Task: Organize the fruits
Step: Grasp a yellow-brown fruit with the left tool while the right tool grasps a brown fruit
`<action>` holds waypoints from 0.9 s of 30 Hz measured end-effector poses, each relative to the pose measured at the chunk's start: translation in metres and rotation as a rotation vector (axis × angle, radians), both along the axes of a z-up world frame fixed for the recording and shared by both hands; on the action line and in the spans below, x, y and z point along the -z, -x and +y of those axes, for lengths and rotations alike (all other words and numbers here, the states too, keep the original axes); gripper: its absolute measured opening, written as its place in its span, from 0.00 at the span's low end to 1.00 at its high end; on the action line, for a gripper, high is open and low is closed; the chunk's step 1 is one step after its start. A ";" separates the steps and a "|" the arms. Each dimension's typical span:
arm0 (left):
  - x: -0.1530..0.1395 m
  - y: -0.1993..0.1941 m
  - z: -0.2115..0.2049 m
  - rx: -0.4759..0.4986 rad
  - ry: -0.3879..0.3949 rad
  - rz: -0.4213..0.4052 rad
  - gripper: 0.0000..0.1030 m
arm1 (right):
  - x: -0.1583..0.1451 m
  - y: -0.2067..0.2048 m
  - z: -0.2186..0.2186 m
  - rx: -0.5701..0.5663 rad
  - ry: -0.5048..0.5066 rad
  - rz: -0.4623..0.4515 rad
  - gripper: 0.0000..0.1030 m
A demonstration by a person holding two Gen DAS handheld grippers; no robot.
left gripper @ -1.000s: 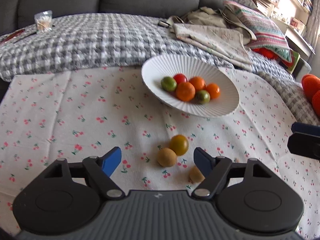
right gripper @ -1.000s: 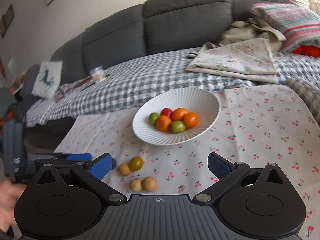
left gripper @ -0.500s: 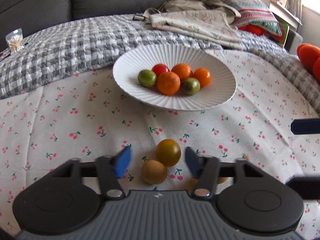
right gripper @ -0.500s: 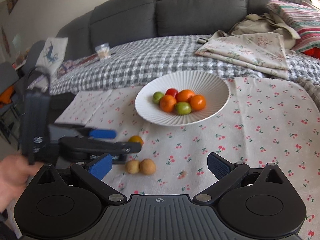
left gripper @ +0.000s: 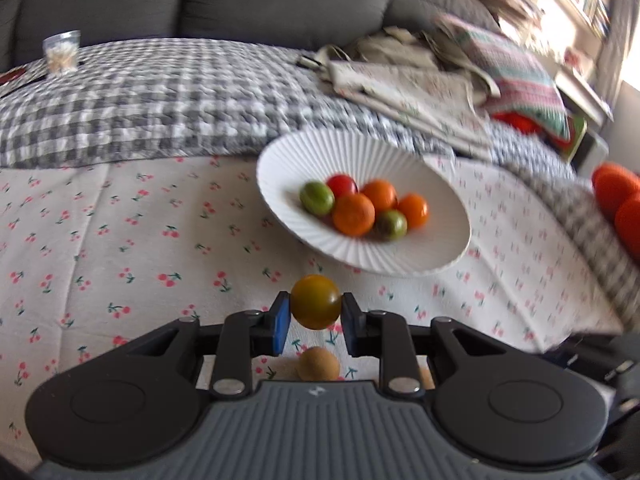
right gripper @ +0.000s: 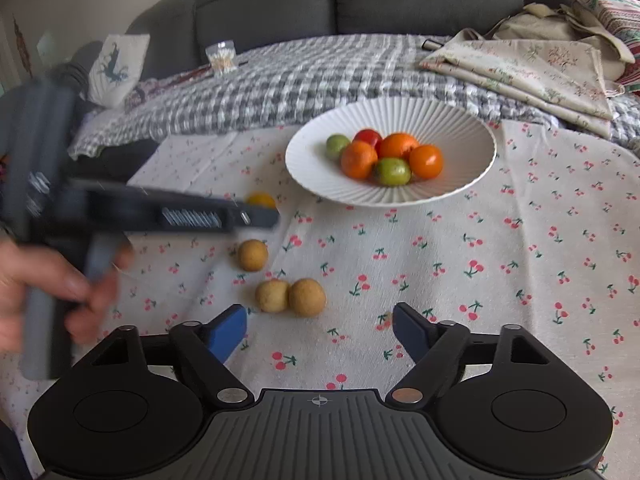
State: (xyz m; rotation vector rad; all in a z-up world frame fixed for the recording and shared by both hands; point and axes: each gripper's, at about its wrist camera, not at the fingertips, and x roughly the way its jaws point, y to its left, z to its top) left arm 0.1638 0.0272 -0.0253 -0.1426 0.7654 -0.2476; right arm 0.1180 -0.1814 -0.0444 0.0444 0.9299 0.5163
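Fruit in hand: one yellow-green tomato (left gripper: 315, 301), round with no long axis to speak of, skin smooth and shading from amber on top to olive below. You hold it pinched between the blue pads of your left gripper (left gripper: 313, 316), clear of the cherry-print cloth (left gripper: 120, 240).

Destination: white ribbed bowl (left gripper: 280, 160), ahead and to the right of the left fingers, toward the far edge of the cloth. It already carries three orange fruits, two green and one red, clustered at its centre; the near-left slope of the bowl looks bare, so that is likely where the tomato should go.

Nearer tool: the left, plainly, since it has the fruit and points roughly toward the bowl's near rim.

Remaining on the cloth: three small tan fruits, matte and rough-skinned. One tan fruit (left gripper: 319, 364) lies just below the held tomato; a touching pair (right gripper: 291, 296) lies just ahead of your right gripper (right gripper: 320, 330), slightly left of its centre line.

Right gripper: fingers spread wide, grasping nothing, low over the near edge of the cloth. The pair is its likely next item.
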 end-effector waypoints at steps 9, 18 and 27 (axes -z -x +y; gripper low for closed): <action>-0.011 0.006 0.025 -0.062 0.051 -0.006 0.24 | 0.018 -0.009 0.015 -0.072 0.041 -0.001 0.65; -0.012 0.006 0.030 -0.075 0.056 -0.011 0.24 | 0.024 -0.016 0.028 -0.080 0.086 -0.050 0.30; -0.014 0.009 0.030 -0.084 0.052 -0.020 0.24 | 0.014 -0.015 0.023 -0.067 0.068 -0.033 0.22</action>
